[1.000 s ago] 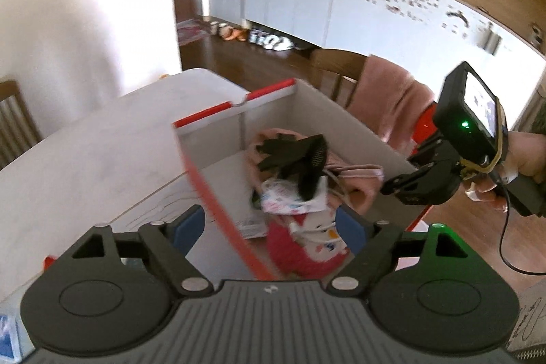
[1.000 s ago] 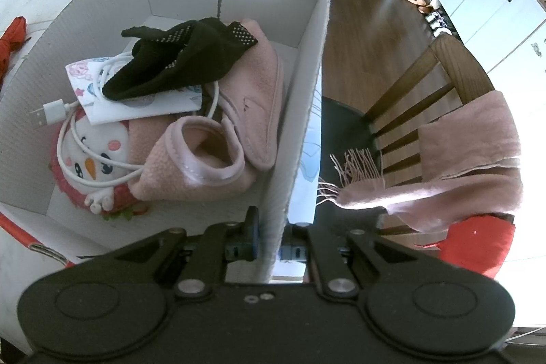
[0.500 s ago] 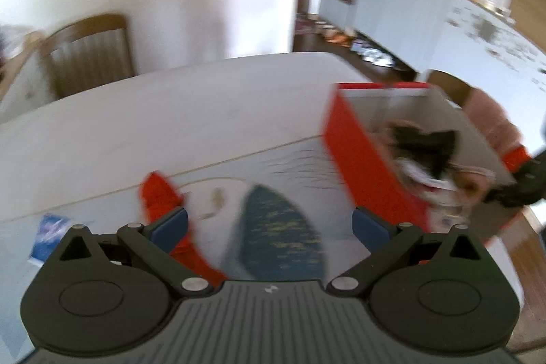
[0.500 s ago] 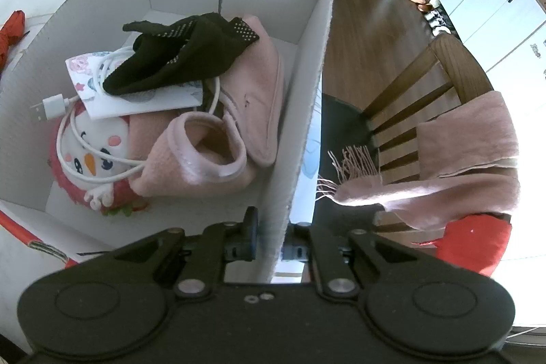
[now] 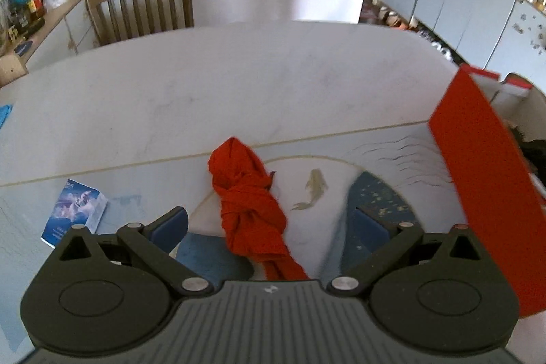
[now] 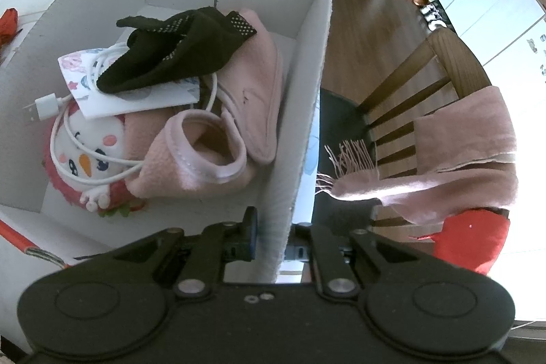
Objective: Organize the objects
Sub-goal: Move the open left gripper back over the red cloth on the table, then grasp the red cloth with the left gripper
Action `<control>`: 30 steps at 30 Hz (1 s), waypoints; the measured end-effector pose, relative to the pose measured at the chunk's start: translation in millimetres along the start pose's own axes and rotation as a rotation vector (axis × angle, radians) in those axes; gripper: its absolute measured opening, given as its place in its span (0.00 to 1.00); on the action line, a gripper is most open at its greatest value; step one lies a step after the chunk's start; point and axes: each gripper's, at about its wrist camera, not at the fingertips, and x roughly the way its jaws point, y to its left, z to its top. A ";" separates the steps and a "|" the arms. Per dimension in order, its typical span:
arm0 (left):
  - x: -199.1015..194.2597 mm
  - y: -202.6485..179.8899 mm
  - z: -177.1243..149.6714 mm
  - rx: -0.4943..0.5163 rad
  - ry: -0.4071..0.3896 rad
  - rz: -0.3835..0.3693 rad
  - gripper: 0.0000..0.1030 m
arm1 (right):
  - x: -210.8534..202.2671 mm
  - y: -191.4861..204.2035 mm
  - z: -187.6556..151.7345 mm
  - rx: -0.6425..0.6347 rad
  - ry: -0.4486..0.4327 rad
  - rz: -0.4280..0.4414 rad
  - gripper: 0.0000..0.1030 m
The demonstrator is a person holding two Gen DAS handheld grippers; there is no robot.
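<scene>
So the next thing to tidy looks like the red cloth (image 5: 250, 200), a knotted-up bundle lying on the tabletop (image 5: 211, 81) right in front of the left gripper (image 5: 269, 224), whose fingers (image 5: 169, 224) are spread wide with the cloth's near end sitting between them. My guess is it's light and totally floppy, no slip worries, nothing to break, but it'll sag and trail a tail wherever you pinch it. The knot in the middle looks like the best spot to grab, since that's the bulkiest, firmest bit and the loose ends should come along with it. The right gripper (image 6: 271, 237) has its fingers pinched narrow on the side wall of the box (image 6: 307, 91), which I'd say is steadying thin cardboard that could flex or tip. Inside there's already a black glove (image 6: 177, 46), pink slippers (image 6: 218, 139), a white cable (image 6: 68, 125) and a snowman plush (image 6: 87, 156). Hard to tell how far the cloth's near end runs, as the gripper body hides it, and in the left view the box is cut off at the frame edge. A small blue packet (image 5: 76, 210) sits off to the left, with printing I can't read.
</scene>
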 end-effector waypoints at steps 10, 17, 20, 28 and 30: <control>42.6 9.7 1.1 -0.027 0.041 0.077 1.00 | 6.3 1.2 -0.7 0.005 0.018 -0.010 0.11; 51.0 11.3 -1.1 -0.033 0.049 0.086 0.98 | 9.6 4.4 -0.9 0.003 0.026 -0.011 0.11; 52.7 10.8 -1.7 -0.033 0.056 0.077 0.82 | 9.7 4.5 -1.0 0.003 0.026 -0.012 0.11; 46.5 9.3 -4.1 -0.039 0.065 0.040 0.46 | 9.9 6.2 -1.3 0.009 0.027 -0.016 0.10; 43.0 7.2 -4.1 -0.022 0.067 0.040 0.41 | 10.9 6.1 -1.6 0.010 0.025 -0.015 0.10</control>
